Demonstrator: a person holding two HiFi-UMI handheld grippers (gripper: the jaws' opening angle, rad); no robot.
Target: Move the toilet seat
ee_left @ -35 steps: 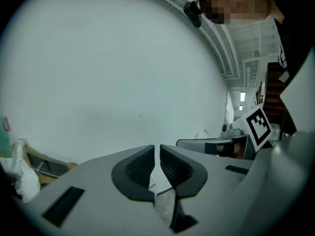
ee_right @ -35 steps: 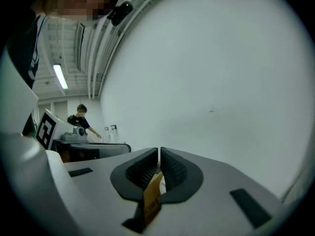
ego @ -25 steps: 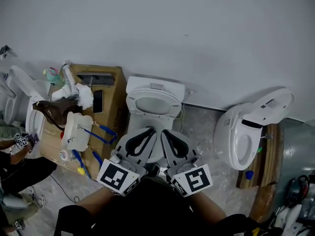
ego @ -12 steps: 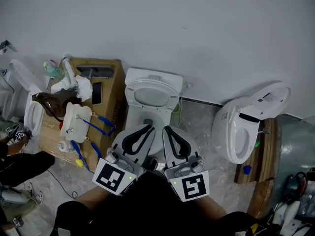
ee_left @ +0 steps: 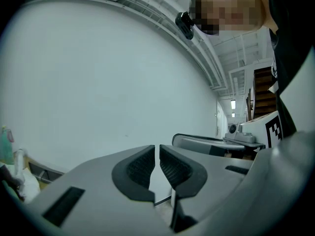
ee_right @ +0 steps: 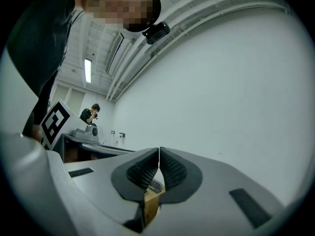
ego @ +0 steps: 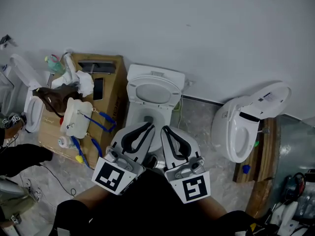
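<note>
A white toilet stands against the wall in the middle of the head view. Its seat appears raised against the tank, with the bowl open below it. Both grippers hover side by side in front of the bowl, touching nothing. My left gripper is shut and empty; in the left gripper view its pads almost meet, with only bare wall beyond. My right gripper is also shut and empty; in the right gripper view its pads meet.
Left of the toilet is a cardboard box with bottles, a white part and blue tools on it. A second toilet leans on a wooden pallet at the right. A third toilet and a person's hand are at the far left.
Both grippers have lifted slightly, still shut and side by side. The person at the far left has drawn back towards the frame edge.
</note>
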